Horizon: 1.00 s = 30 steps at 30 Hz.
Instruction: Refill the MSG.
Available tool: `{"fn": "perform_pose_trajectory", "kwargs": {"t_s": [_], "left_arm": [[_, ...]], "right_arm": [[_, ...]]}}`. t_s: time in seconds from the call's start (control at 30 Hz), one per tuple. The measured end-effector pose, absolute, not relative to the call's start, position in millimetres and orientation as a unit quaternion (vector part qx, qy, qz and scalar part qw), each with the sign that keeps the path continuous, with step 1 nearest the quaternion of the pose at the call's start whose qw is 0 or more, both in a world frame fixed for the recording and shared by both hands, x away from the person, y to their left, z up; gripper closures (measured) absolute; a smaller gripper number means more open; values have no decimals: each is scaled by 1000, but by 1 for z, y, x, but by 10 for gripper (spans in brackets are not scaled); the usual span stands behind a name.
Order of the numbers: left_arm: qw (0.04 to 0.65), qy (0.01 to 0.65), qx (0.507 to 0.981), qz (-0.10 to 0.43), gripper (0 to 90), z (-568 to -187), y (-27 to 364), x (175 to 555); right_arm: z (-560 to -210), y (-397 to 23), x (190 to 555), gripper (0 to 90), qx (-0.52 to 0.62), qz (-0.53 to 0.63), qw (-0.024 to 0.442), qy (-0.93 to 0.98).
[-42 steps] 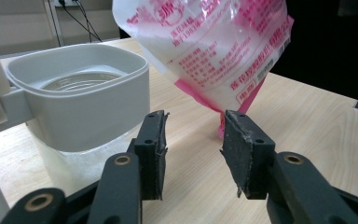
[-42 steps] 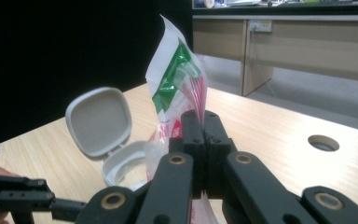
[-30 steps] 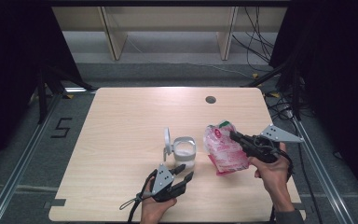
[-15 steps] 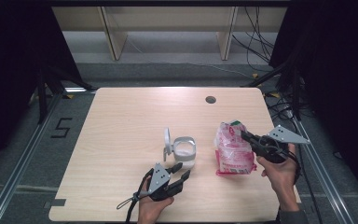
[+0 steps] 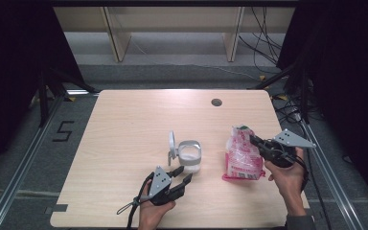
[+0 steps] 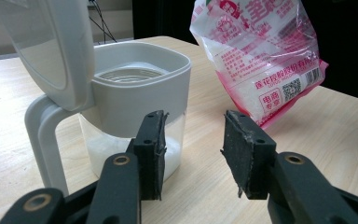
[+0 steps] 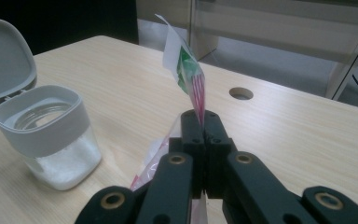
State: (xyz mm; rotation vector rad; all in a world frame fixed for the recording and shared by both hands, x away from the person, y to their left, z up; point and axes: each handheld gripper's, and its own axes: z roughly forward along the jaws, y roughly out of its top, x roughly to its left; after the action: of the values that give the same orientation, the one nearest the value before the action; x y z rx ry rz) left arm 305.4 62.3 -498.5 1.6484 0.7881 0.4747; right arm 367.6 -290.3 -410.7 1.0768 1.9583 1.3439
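Nearest us, the left tongs (image 5: 181,176) sit low over the bench (image 5: 124,124), jaws released and roughly half apart, nothing between the pads; in the left gripper view they point at the container (image 6: 135,109), which stands just ahead of them and apart from them. We note the container's hinged lid (image 6: 51,44) is up and a layer of white granules lies in the clear lower part. The right tongs (image 7: 200,123) are clenched on the top edge of the pink bag (image 5: 242,155), which hangs upright from that pinch with its bottom edge on or just above the bench, just right of the container and not touching it. The bag shows white contents behind the printed film in the left gripper view (image 6: 261,60). Our reading of progress: the container is open and partly filled, and the bag is gripped and standing; whether the bag mouth is cut open we cannot tell. What we judge remains is tipping more of the bag into the container and then closing the lid. Beyond the tongs, the bench is pale wood grain with a round cable hole (image 5: 216,102) toward its far edge. Farther still, a grey floor, pale shelving legs (image 5: 117,38), loose cables (image 5: 263,43) and dark curtains at both sides.
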Motion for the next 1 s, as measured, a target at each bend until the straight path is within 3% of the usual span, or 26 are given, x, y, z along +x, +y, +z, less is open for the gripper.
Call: {"fn": "perform_pose_trajectory", "kwargs": {"t_s": [0.97,1.0], "left_arm": [[579,332,713,212,542,-495,74,306],[584,332,710,210,539,-496,74,307]], "right_arm": [[-439,-301,378,897,440,448,258,734],[-441,-303,381,897,423,451,279,735]]}}
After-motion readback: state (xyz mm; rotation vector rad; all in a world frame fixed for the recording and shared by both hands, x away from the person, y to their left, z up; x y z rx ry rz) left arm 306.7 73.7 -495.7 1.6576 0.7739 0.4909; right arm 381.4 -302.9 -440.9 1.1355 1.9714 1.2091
